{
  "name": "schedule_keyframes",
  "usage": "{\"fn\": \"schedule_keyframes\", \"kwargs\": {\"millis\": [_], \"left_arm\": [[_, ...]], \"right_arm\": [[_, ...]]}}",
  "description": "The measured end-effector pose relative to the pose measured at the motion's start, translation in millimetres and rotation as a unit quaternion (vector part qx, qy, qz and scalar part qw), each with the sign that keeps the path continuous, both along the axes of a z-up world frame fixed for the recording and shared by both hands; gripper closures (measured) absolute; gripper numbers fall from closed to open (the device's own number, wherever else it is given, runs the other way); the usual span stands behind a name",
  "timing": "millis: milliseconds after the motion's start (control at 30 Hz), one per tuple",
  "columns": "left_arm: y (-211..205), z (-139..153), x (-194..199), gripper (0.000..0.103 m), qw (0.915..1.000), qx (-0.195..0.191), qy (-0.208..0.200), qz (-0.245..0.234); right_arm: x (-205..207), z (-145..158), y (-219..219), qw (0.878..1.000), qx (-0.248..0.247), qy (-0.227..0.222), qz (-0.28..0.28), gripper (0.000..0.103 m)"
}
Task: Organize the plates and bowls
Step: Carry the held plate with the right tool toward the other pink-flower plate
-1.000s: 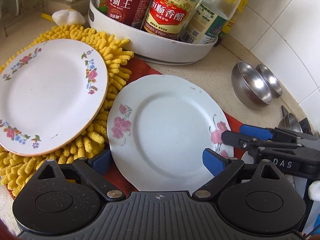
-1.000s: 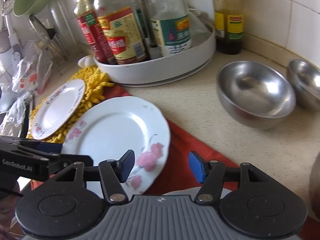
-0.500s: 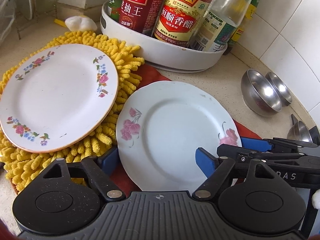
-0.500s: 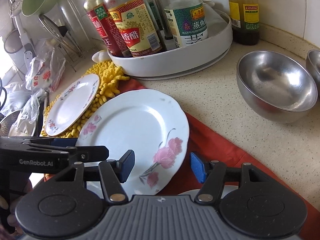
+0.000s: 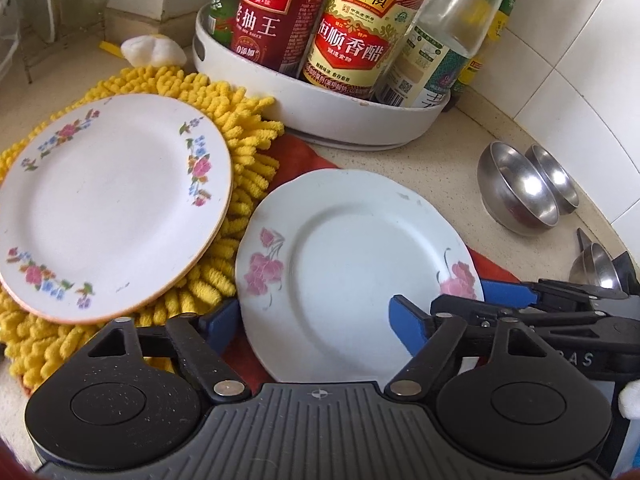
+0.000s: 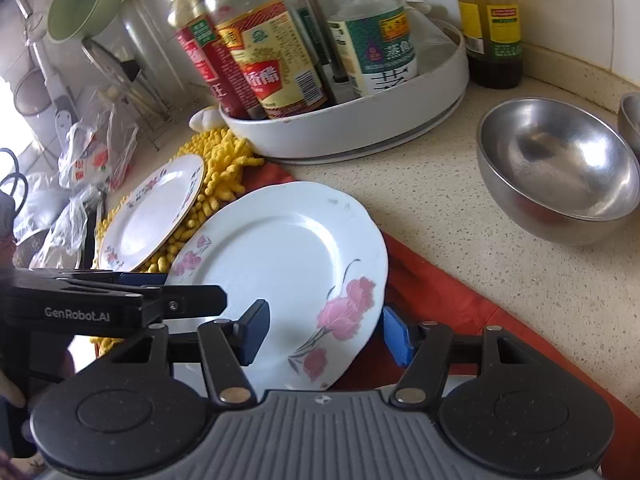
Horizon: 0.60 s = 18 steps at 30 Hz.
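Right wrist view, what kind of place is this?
Most likely a home kitchen counter: sauce bottles in a white tray, tiled wall, steel bowl and flowered plate.

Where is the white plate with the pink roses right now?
The white plate with pink roses lies on the red cloth at the centre of both views, beside the fluffy yellow mat, in front of the white tray of bottles.

Plate right of mat-borne plate
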<state>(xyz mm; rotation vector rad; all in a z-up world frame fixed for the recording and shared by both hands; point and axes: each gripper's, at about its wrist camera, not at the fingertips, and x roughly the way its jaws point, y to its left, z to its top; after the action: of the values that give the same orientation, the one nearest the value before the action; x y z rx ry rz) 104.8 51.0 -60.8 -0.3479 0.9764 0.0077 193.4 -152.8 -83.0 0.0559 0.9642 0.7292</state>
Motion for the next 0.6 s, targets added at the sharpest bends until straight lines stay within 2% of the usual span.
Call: {"fn": "schedule_keyframes", "kwargs": {"millis": [100, 400, 533, 600], "left_arm": [[-1.1, -1.0, 2.8, 0.015, 1.0000, 0.004, -0.004, 0.001], [-10.0, 2.3, -2.3, 0.017, 0.9996, 0.007, -0.009, -0.024], [-8.6, -1.3, 0.7, 0.016, 0.9996, 0.000, 0.000, -0.028], [-6.1, -2.6, 1.1, 0.016, 0.9996, -0.007, -0.002, -0.026]], "right_arm": [[0.5, -0.5, -4.6, 1.000, 0.008, 0.004, -0.009, 0.052], [-0.8, 11.4, -11.8, 1.000, 0.010, -0.017, -0.024, 0.052], [5.6, 1.8, -12.5, 0.999, 0.008, 0.013, -0.029, 0.052], [11.1, -0.7, -15.3, 0.999, 0.022, 0.023, -0.034, 0.053]]}}
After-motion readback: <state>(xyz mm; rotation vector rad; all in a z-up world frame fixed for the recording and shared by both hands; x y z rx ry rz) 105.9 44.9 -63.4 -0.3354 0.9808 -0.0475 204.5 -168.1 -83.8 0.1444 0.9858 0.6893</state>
